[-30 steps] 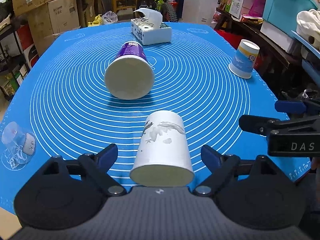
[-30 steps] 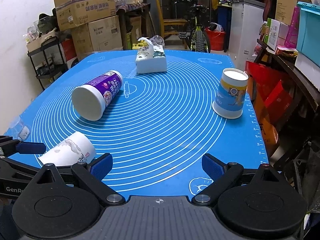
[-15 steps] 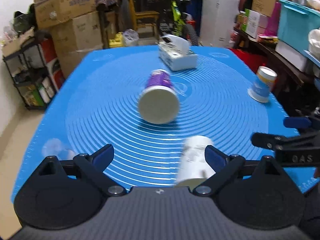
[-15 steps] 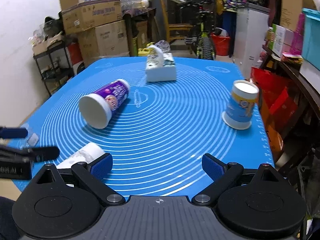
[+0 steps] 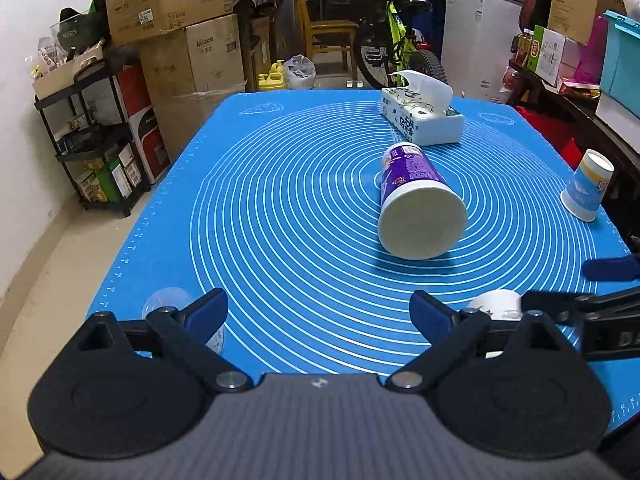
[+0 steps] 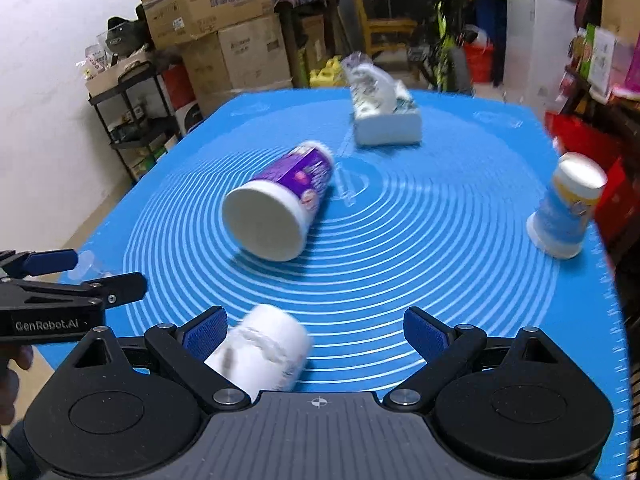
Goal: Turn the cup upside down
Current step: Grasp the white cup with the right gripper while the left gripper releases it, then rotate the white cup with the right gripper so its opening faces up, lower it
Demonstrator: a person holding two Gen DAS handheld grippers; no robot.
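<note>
Right gripper (image 6: pixel 316 330) spread wide, gripping nothing, with a white paper cup (image 6: pixel 260 354) on its side right against the left finger (image 6: pixel 204 330). Left gripper (image 5: pixel 320 314) also wide open and empty, off to the left of that cup (image 5: pixel 496 304). Beyond the cup, mid blue baking mat (image 6: pixel 440 264): purple-labelled cup (image 6: pixel 280 204) tipped over. Further back, tissue box (image 6: pixel 384 120). Far right of the cup, at the mat's edge, blue-and-yellow paper cup (image 6: pixel 566 208) already mouth-down.

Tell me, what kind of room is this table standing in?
Probably a home storage room or garage: stacked cardboard boxes stand along the wall, a bicycle is parked behind the blue mat, and a rack of odds and ends stands at the side.
</note>
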